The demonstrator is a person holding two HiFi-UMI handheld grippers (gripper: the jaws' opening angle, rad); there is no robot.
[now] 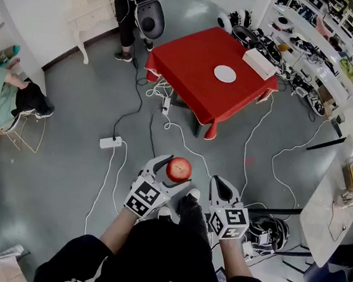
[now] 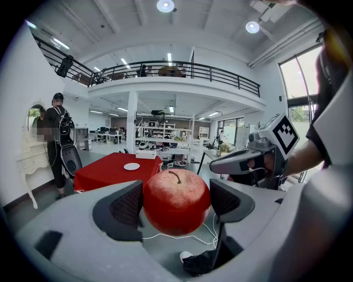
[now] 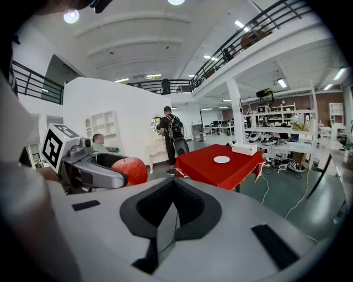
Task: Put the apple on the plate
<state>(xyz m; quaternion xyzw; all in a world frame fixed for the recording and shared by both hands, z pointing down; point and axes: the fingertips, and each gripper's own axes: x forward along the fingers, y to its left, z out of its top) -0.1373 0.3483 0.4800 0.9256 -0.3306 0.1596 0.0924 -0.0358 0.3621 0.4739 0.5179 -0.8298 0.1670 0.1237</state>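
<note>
A red apple (image 1: 179,168) (image 2: 176,201) sits between the pads of my left gripper (image 1: 174,172), held in the air above the grey floor. The jaws stand wide around it, both pads against its sides. My right gripper (image 1: 221,186) (image 3: 174,205) is beside it on the right, jaws together and nothing in them. In the right gripper view the apple (image 3: 130,169) shows at the left. A white plate (image 1: 225,73) (image 2: 132,166) (image 3: 222,160) lies on a red-clothed table (image 1: 191,75) several steps ahead.
A white box (image 1: 259,63) rests at the table's far right edge. Cables and a power strip (image 1: 110,142) lie across the floor between me and the table. A person (image 1: 132,10) stands beyond the table, another (image 1: 3,93) sits at the left. Shelves and a white counter (image 1: 329,200) line the right.
</note>
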